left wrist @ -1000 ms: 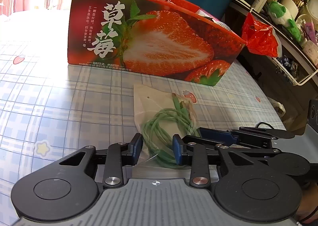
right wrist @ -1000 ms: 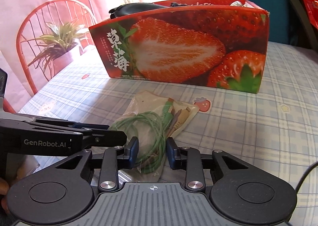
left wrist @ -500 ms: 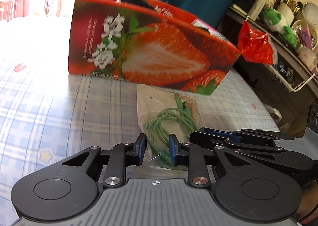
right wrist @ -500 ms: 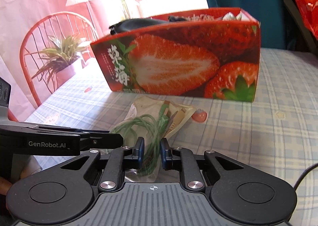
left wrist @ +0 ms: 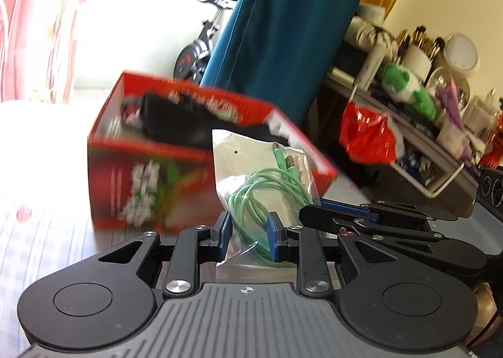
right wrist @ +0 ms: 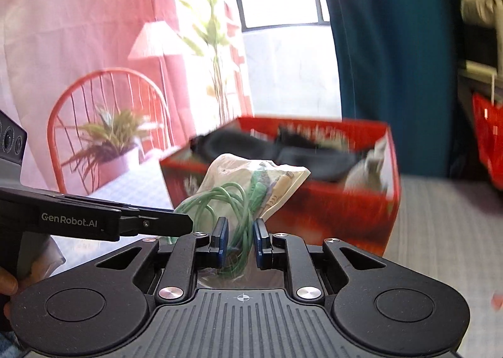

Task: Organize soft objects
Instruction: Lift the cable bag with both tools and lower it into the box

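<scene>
Now, near to far:
left gripper [left wrist: 246, 237]: we have it clamped on the clear bag [left wrist: 248, 153] with the green cable [left wrist: 251, 200].
right gripper [right wrist: 239, 243]: pinching the same bag's near edge, beside the left.
bag: we hold it off the table, in front of the strawberry box [left wrist: 132, 175].
box: open top, dark soft item [right wrist: 251, 147] inside.
far: teal curtain [left wrist: 283, 27].

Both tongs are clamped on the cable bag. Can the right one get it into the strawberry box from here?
Probably yes. The right tongs hold the cable bag above the table, and the strawberry box just ahead is open-topped, though dark items already fill part of it.
</scene>
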Demonstrator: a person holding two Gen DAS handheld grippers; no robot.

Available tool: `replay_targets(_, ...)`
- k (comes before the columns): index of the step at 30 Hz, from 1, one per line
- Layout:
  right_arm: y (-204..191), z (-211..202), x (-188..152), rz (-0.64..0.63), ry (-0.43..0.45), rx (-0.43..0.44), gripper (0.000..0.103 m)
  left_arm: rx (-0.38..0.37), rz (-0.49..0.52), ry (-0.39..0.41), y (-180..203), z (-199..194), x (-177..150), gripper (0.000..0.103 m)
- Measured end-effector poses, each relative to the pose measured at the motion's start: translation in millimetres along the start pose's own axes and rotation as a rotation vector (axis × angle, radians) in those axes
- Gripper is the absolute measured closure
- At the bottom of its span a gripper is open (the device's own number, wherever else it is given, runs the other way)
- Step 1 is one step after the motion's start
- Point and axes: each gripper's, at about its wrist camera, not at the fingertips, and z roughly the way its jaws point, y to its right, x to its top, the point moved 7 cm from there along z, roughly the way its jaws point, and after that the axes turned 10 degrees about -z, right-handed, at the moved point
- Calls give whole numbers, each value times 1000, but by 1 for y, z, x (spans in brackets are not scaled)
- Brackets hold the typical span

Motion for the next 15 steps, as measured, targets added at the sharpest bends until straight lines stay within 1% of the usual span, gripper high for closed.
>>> replay_targets(4, 15, 4, 28, -16, 21, -10, 87, -12, 19, 15, 10, 6, 27, 77)
replay_targets(7, 27, 12, 45, -33, 22, -20, 87, -13, 17, 1, 11, 19, 42, 77)
replay_targets(10, 37, 26, 57, -54, 8, -25, 87, -3, 10, -13, 10, 35, 58, 77)
replay_targets(15, 61, 54, 72, -25, -5, -37, 87, 10, 14, -28, 4, 64, 82, 77)
